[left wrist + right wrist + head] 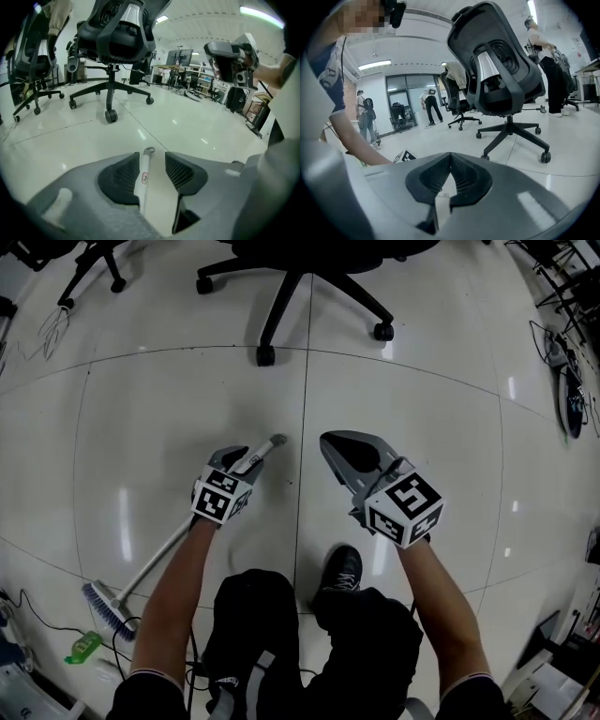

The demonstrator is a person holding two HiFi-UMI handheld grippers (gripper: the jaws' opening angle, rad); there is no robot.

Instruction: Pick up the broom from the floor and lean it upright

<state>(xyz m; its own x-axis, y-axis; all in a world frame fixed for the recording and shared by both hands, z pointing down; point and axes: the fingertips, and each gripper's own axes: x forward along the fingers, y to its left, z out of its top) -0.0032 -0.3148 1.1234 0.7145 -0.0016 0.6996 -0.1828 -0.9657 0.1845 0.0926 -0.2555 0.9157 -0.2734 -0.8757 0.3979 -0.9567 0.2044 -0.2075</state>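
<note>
Closest in, at the bottom of the head view, you get the person's dark trousers and one black shoe [343,568]. Both bare forearms reach down toward the pale glossy floor [187,409].

The left gripper [251,457] is at the top end of the broom [155,559], which is lying flat on the tiles. Its stick runs diagonally from the bluish brush head [110,607] by the person's left side up to a little loop cap [148,151] just past the jaws. In the left gripper view those jaws are apart with the white stick between them. It sits against the pad on that view's left, with a clear gap to the other pad, so no squeeze on it.

There's a tiny red-and-white sticker [144,177] on the stick, way too small to read.

The right gripper [330,441] is just beside the left one over the next tile, not touching the broom. Its own view shows the jaws closed tip to tip with nothing in them.

Each gripper carries a marker cube [405,505] with black-and-white square patterns, no actual words.

A green bottle [82,646] and some cables lie near the brush head. Further out there's a black office chair [309,277] on castors. Way back in the right gripper view, a few people [430,105] stand near a glass door.
</note>
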